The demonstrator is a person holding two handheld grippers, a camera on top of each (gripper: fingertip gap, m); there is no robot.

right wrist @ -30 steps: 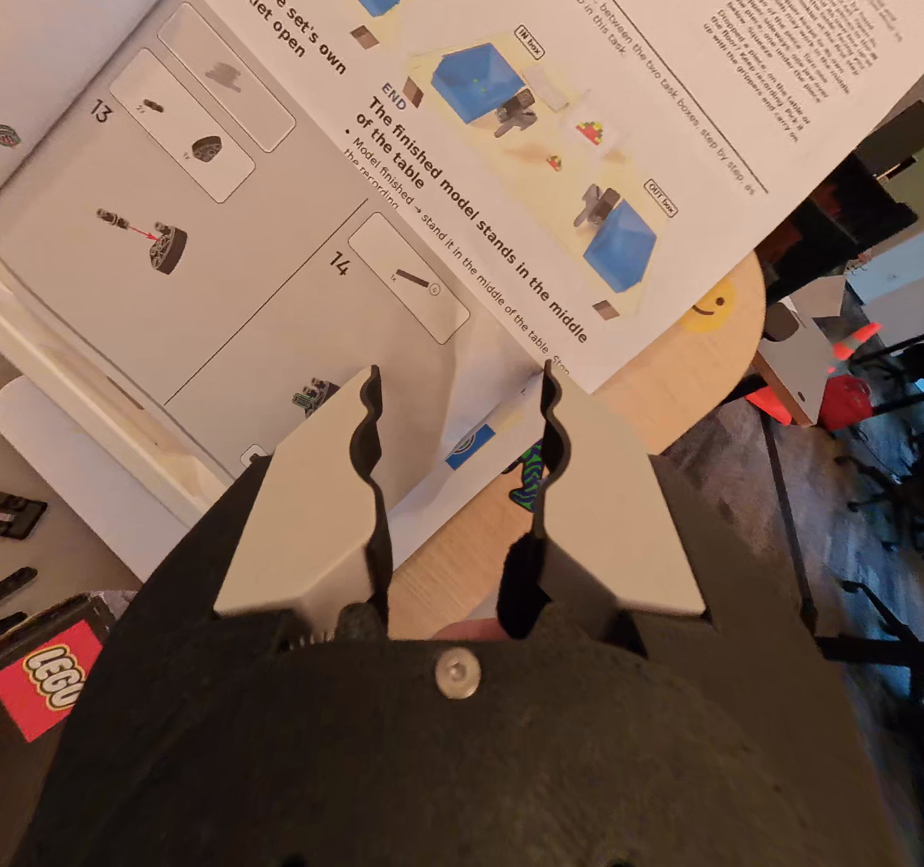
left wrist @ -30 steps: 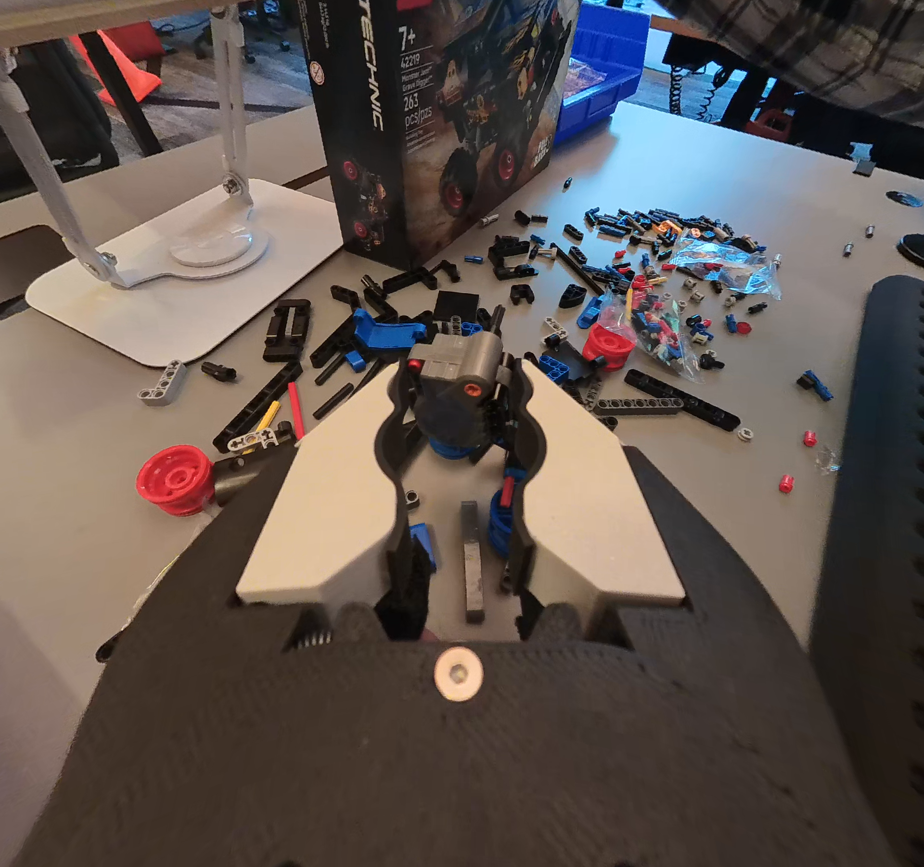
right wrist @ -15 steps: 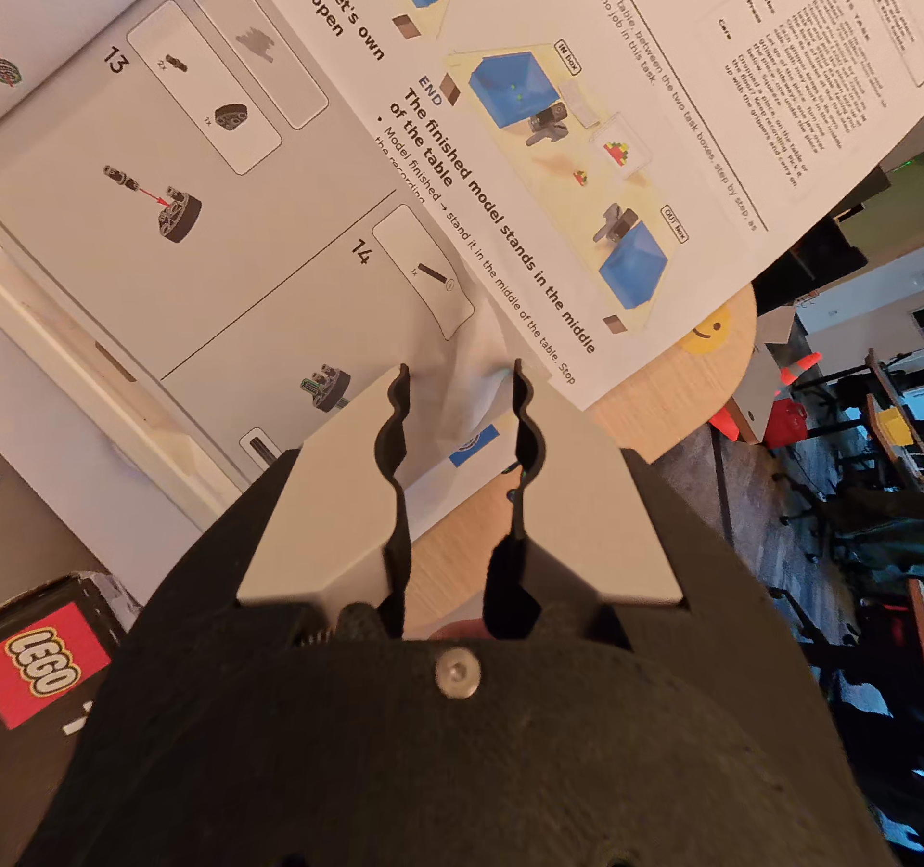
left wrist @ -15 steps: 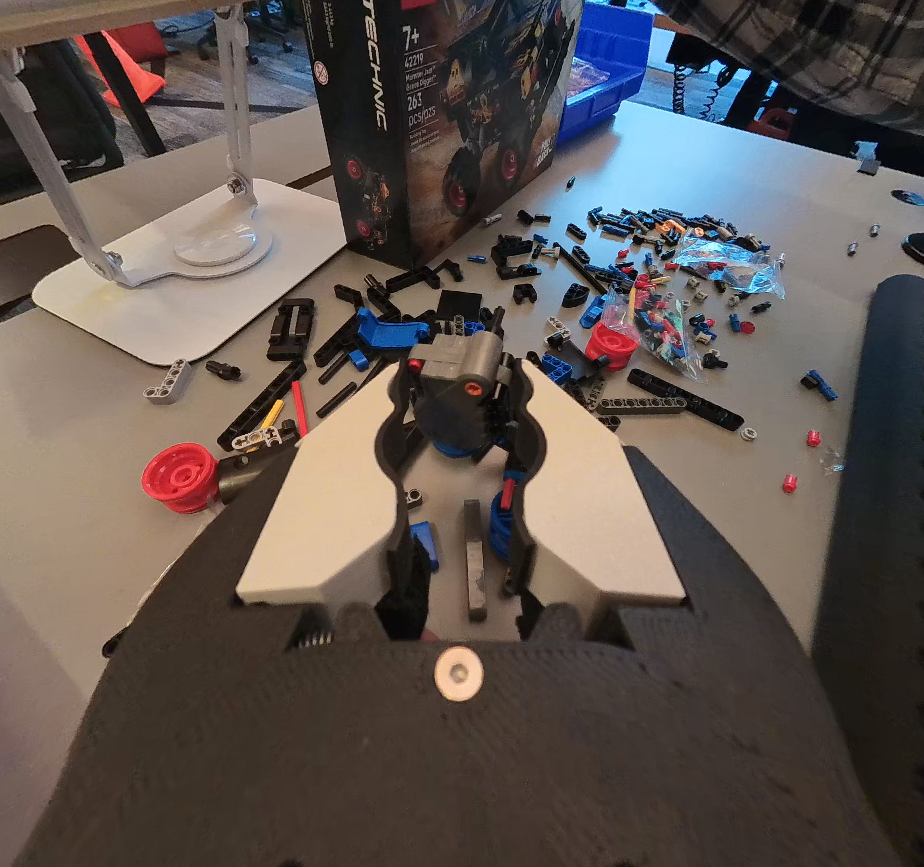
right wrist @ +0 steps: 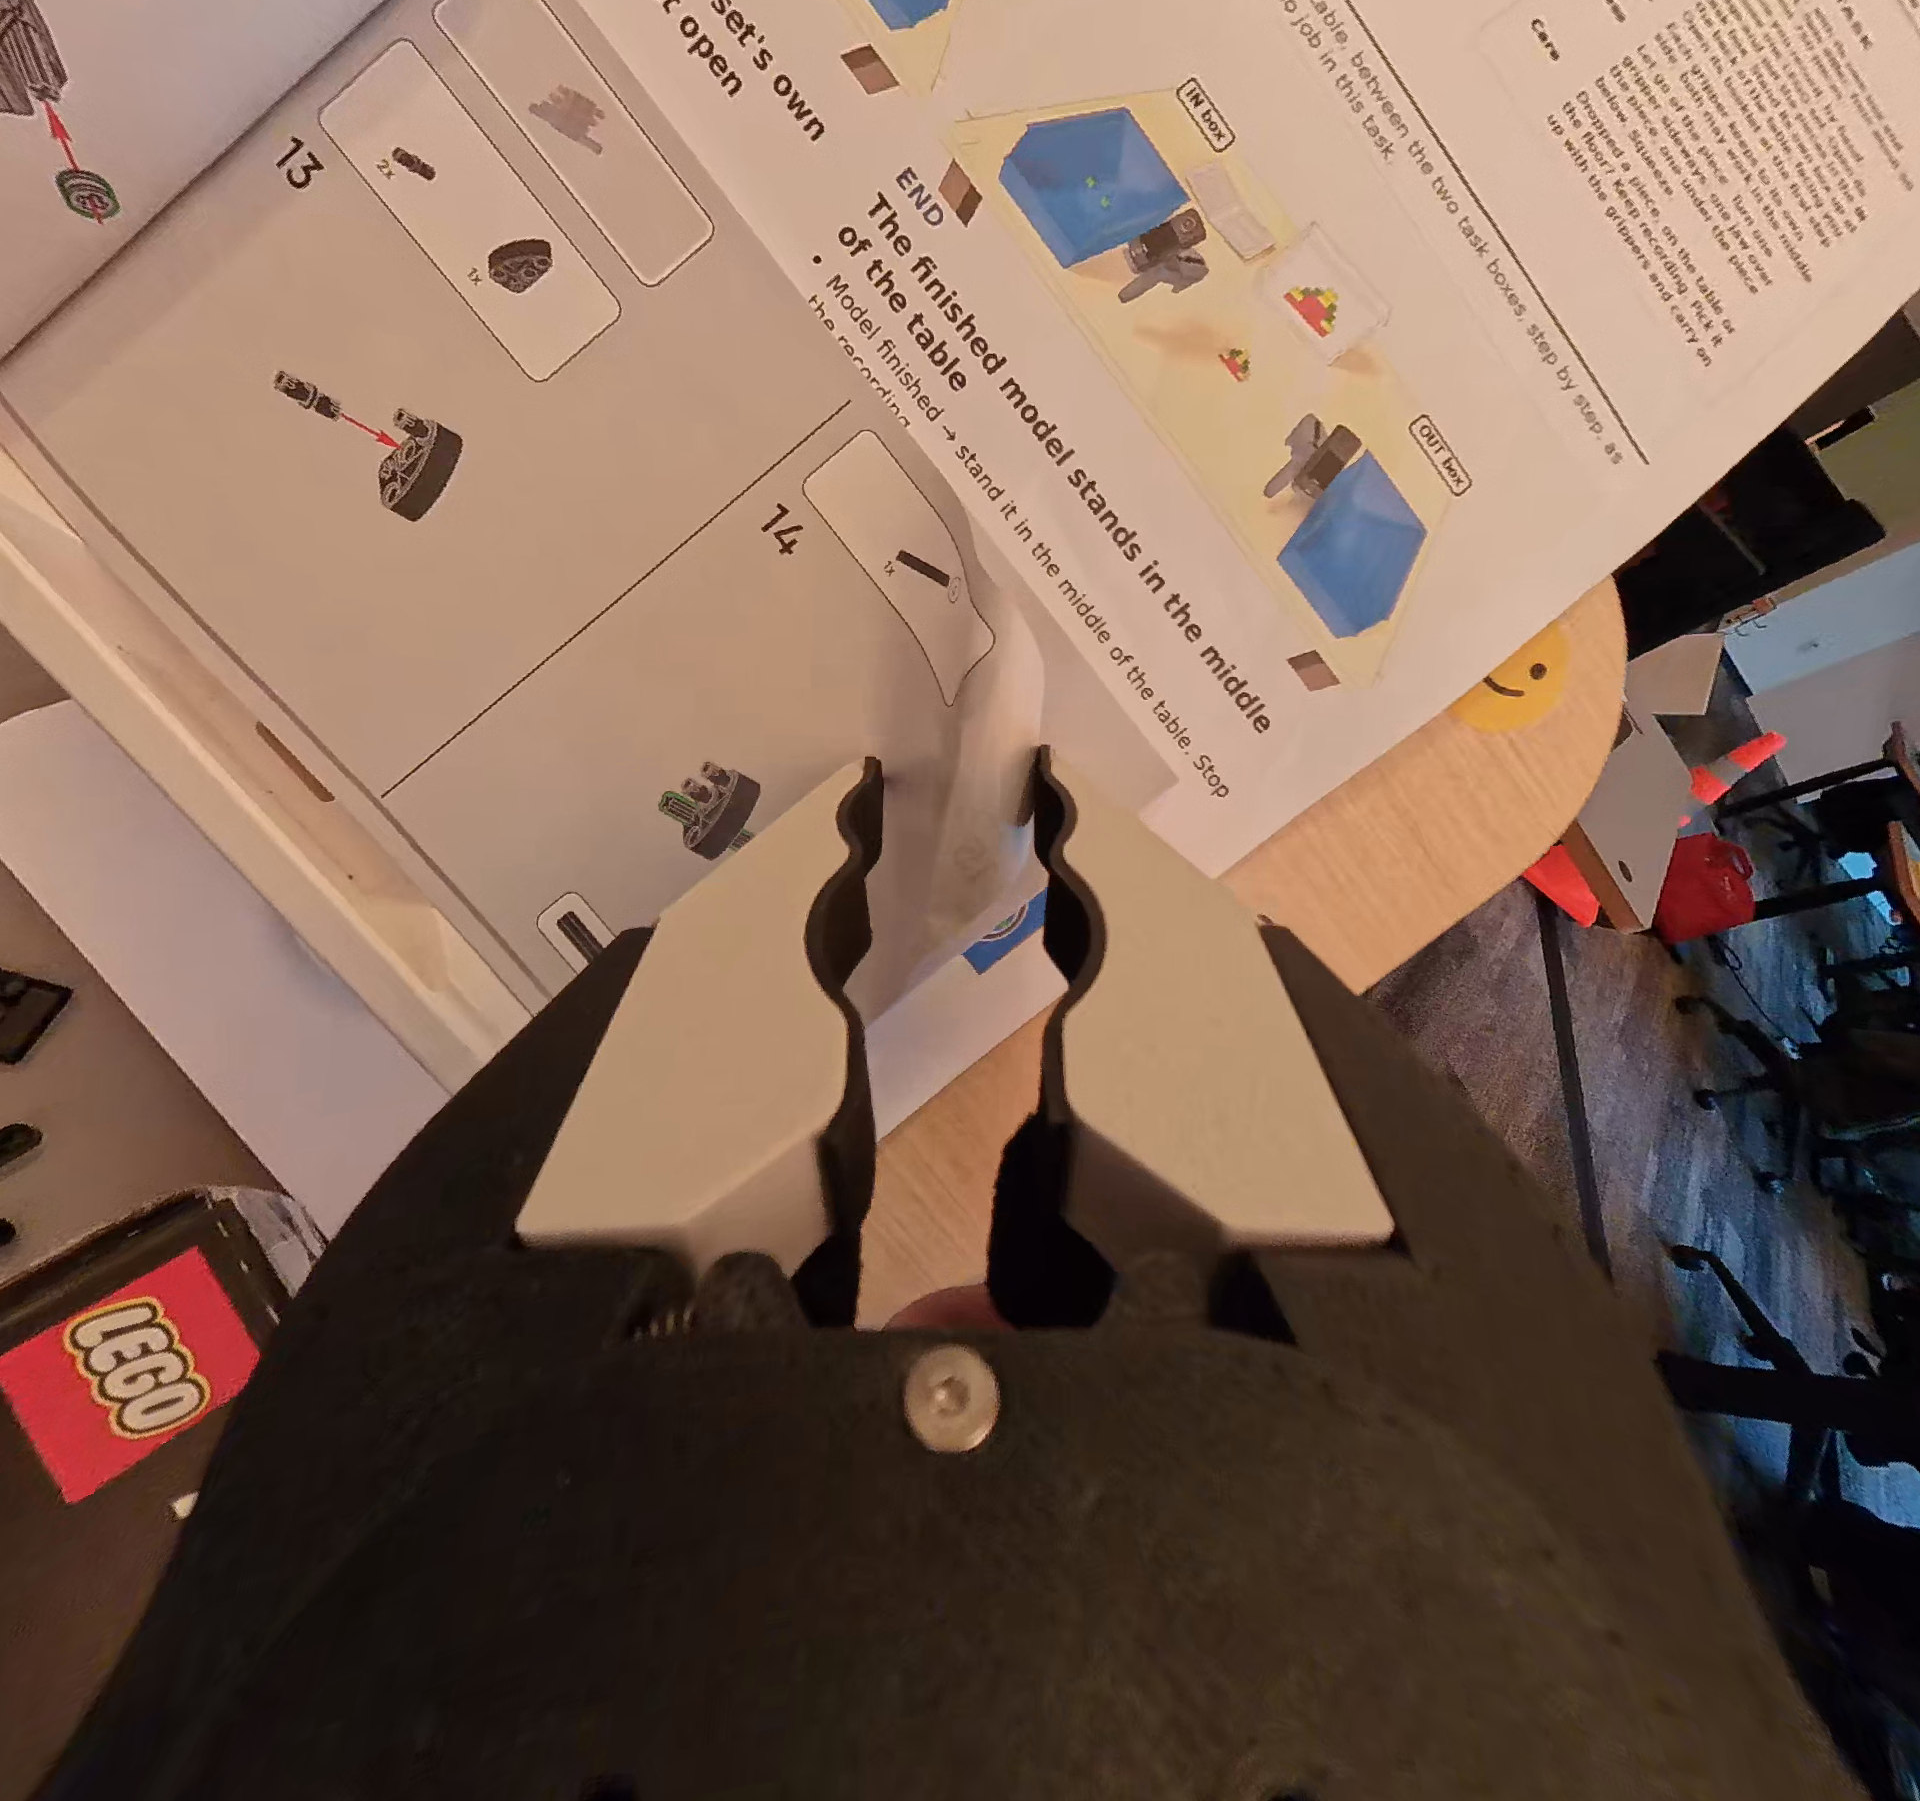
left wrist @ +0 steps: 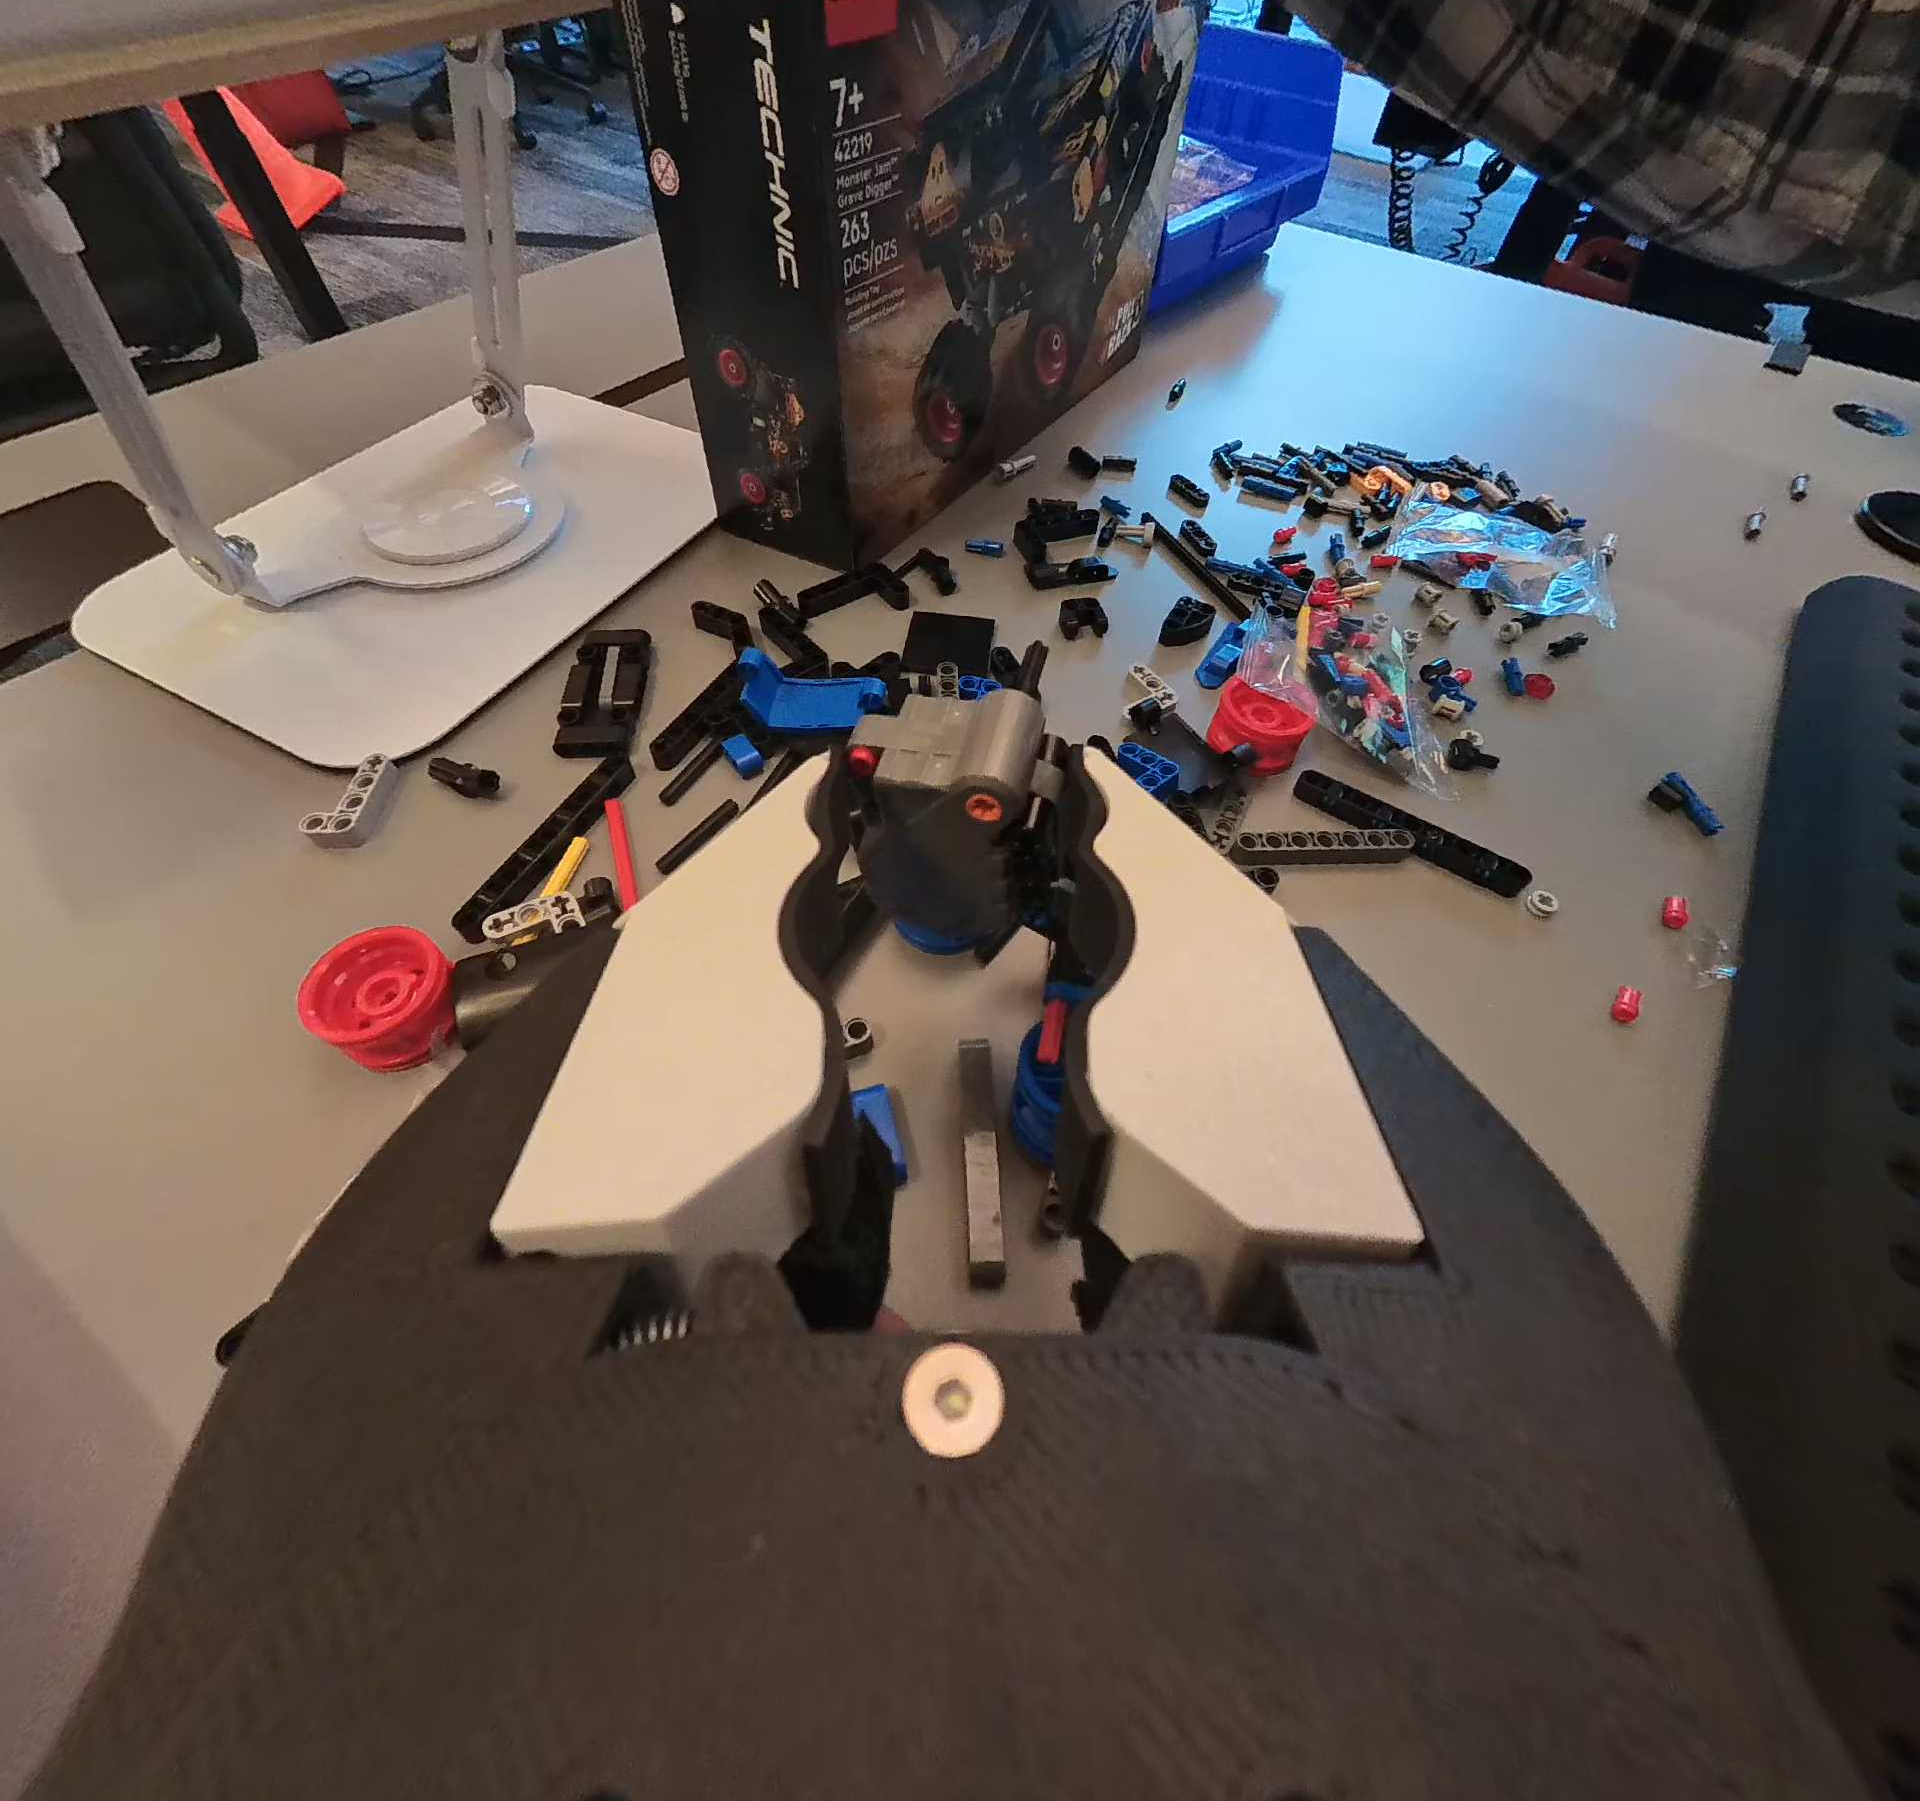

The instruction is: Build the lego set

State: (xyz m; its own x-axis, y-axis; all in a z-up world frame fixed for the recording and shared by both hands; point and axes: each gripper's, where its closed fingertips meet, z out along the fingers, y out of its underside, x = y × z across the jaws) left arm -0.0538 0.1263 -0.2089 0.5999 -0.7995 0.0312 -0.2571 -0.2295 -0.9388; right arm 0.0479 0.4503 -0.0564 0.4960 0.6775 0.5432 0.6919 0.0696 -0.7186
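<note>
My left gripper (left wrist: pixel 956 764) is shut on a partly built assembly (left wrist: pixel 951 816) with a grey block, black gears and blue parts, held just above the grey table (left wrist: pixel 1455 349). Loose black, blue and red pieces (left wrist: pixel 1330 546) lie spread beyond it. A red wheel (left wrist: pixel 374 998) lies at the left. My right gripper (right wrist: pixel 954 762) is over the open instruction booklet (right wrist: pixel 416 608). Its jaws stand narrowly apart, with a curled lower page corner (right wrist: pixel 987 712) between the fingertips.
The set's black box (left wrist: pixel 935 193) stands upright at the back and shows in the right wrist view (right wrist: pixel 125 1367). A white stand base (left wrist: pixel 395 629) lies at the left. A clear bag of parts (left wrist: pixel 1496 546), a blue bin (left wrist: pixel 1247 151), a printed sheet (right wrist: pixel 1247 141) over the booklet and a plaid sleeve (left wrist: pixel 1610 37) also show. About 35 cm separates my left fingertips from my right. My left gripper's tips are some 12 cm from the red wheel (left wrist: pixel 374 998).
My right gripper's jaws have narrowed around the booklet's page corner, which now curls up between them. My left gripper with the assembly has barely moved.
</note>
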